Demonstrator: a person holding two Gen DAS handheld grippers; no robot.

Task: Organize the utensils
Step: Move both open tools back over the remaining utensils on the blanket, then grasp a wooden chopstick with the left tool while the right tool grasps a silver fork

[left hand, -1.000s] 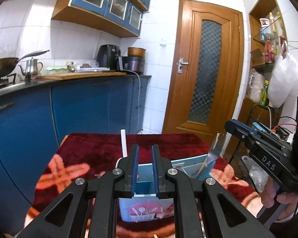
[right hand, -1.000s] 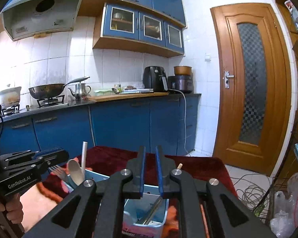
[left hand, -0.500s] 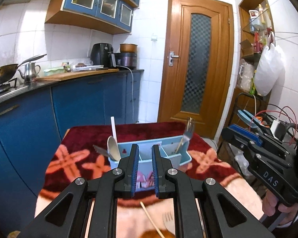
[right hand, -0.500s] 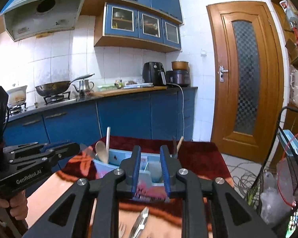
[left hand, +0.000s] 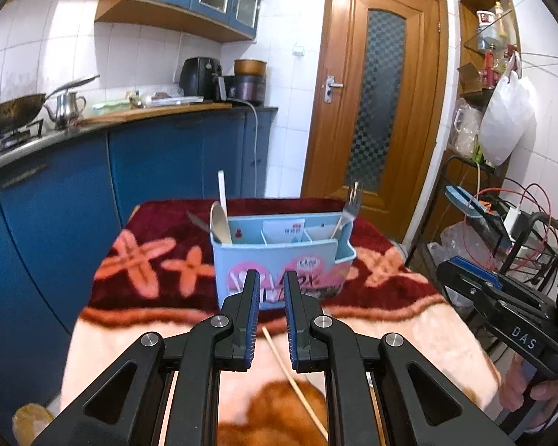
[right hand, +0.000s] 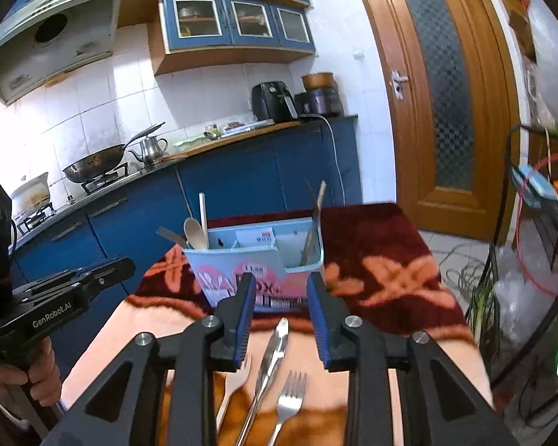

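Pulled back from the light-blue caddy (right hand: 256, 260) since a second ago, so that loose cutlery now shows on the blanketed surface (right hand: 409, 278) in front of it. Right claw (right hand: 279, 319) opening with nothing between the pads, above a knife (right hand: 269, 364) flanked by two forks (right hand: 290, 394); left claw (left hand: 269, 316) nearly closed and empty, over a wooden chopstick (left hand: 294, 383). Farther off, upright in the caddy: a wooden spoon (left hand: 220, 226) at left, a fork (left hand: 348, 206) at right.
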